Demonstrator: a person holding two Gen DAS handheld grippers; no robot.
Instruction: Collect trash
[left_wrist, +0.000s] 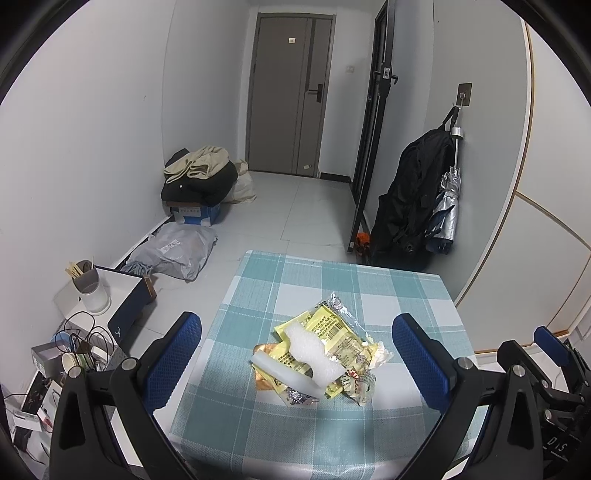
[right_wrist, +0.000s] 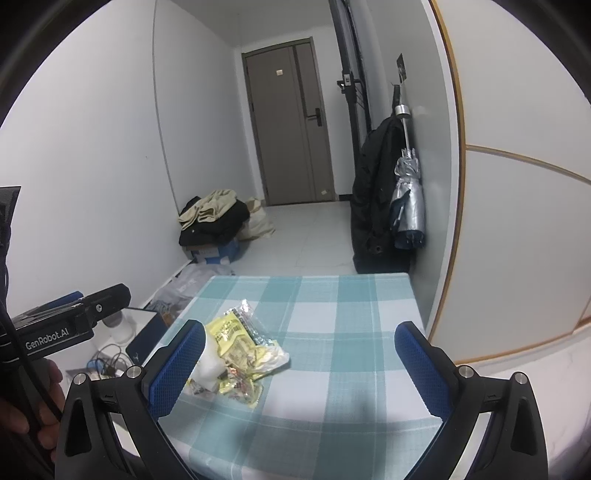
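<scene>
A heap of trash lies on the checked teal tablecloth (left_wrist: 332, 280): yellow snack wrappers (left_wrist: 332, 328), a white foam strip (left_wrist: 306, 354) and crumpled foil pieces (left_wrist: 360, 384). My left gripper (left_wrist: 297, 354) is open, its blue pads on either side of the heap and above it. In the right wrist view the heap (right_wrist: 240, 350) lies just right of the left pad (right_wrist: 181, 365). My right gripper (right_wrist: 299, 365) is open and empty over the cloth. The right gripper also shows at the left wrist view's right edge (left_wrist: 550, 347).
The table (right_wrist: 362, 295) stands against the right wall. On the floor at left are a white cup with sticks (left_wrist: 90, 288), a dark box (left_wrist: 129, 314), cables, a grey parcel bag (left_wrist: 173, 251) and piled clothes (left_wrist: 199, 177). A coat and umbrella (left_wrist: 443, 206) hang at right.
</scene>
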